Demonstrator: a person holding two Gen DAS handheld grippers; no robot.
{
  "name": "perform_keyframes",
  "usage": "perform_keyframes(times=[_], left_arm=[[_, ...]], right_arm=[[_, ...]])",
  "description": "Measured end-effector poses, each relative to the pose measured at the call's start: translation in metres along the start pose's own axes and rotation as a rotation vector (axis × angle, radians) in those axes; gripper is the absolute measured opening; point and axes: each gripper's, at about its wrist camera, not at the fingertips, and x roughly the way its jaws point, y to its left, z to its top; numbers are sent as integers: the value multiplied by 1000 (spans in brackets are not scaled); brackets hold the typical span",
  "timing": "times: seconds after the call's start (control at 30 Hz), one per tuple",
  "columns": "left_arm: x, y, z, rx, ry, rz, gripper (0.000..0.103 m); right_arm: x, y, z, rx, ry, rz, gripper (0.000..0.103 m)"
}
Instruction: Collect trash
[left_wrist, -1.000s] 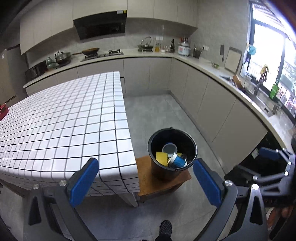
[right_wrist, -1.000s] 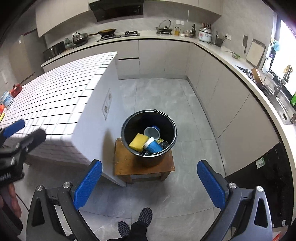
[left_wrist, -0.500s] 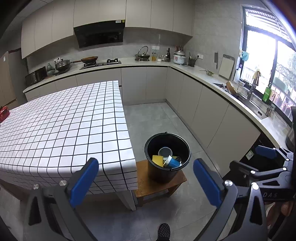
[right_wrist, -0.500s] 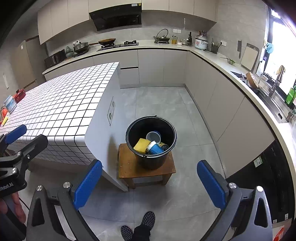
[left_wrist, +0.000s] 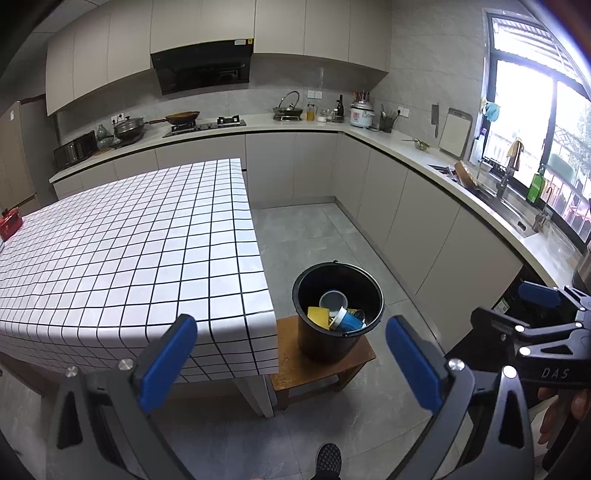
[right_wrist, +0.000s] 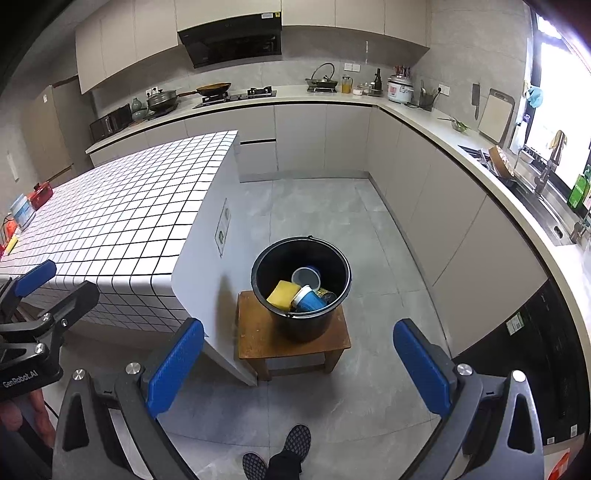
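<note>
Both tongs held high, tilted down toward the floor. Left tongs (left_wrist: 288, 354) spread wide, nothing between the blue pads. Right tongs (right_wrist: 299, 358) likewise wide and empty. Black bucket (right_wrist: 301, 288) sits on a small wooden stool (right_wrist: 258, 336) just beside the corner of the checked table (left_wrist: 122, 258). Inside: yellow sponge (right_wrist: 282, 294), blue cup (right_wrist: 308, 300), and what looks like a grey-lined cup (right_wrist: 306, 277). A shoe (right_wrist: 291, 443) shows at the bottom edge.
</note>
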Motion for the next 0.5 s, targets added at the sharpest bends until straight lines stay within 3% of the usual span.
perform_keyframes(times=[0.5], left_arm=[[0,3,3,-1,-7,-11,102]], right_arm=[[3,1,6,-7,-5,2,103]])
